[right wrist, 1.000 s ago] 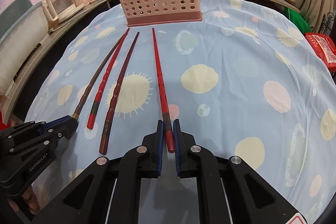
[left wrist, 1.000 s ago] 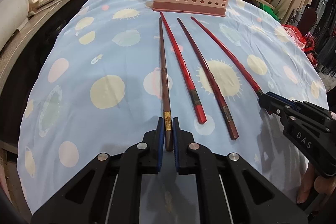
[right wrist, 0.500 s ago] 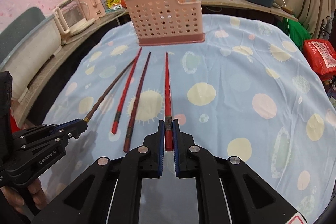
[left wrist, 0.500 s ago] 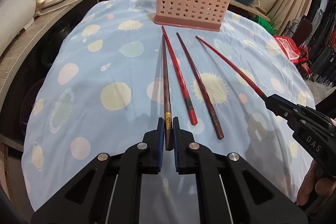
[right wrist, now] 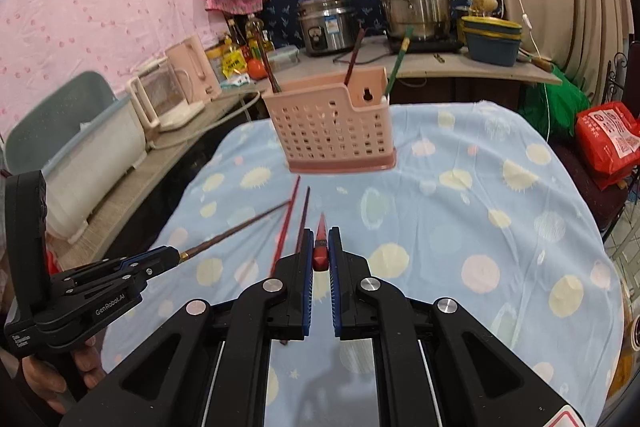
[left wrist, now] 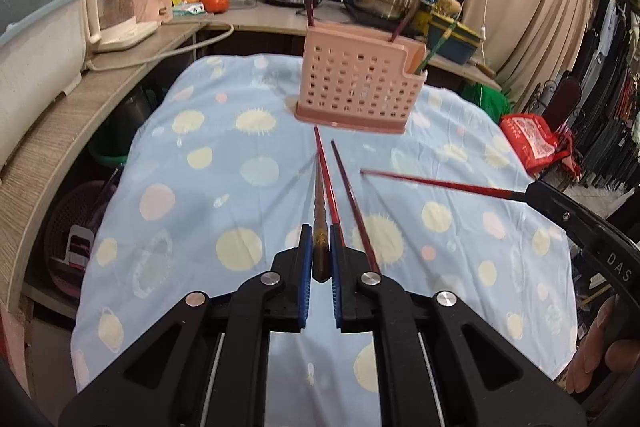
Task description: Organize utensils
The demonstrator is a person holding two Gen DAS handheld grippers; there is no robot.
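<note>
My left gripper (left wrist: 320, 233) is shut on the gold-banded end of a brown chopstick (left wrist: 319, 199), held up above the blue spotted tablecloth (left wrist: 208, 203). My right gripper (right wrist: 320, 235) is shut on the thick end of a red chopstick (right wrist: 321, 227), also off the cloth. In the left wrist view the right gripper (left wrist: 534, 191) holds its red chopstick (left wrist: 436, 183) out to the left. Two more chopsticks, one red (left wrist: 329, 195) and one dark red (left wrist: 354, 203), lie side by side on the cloth. A pink perforated utensil basket (left wrist: 356, 87) stands at the far end.
The basket (right wrist: 332, 127) holds a few upright utensils. Behind the table a counter (right wrist: 460, 67) carries a rice cooker (right wrist: 326, 25), steel pots and bowls. A kettle (left wrist: 120, 11) and a white tub (left wrist: 32, 67) stand on the left. A red bag (right wrist: 608, 143) lies on the right.
Both grippers have risen and tilted up, each lifting its chopstick off the cloth. The two middle chopsticks stay where they lay.
</note>
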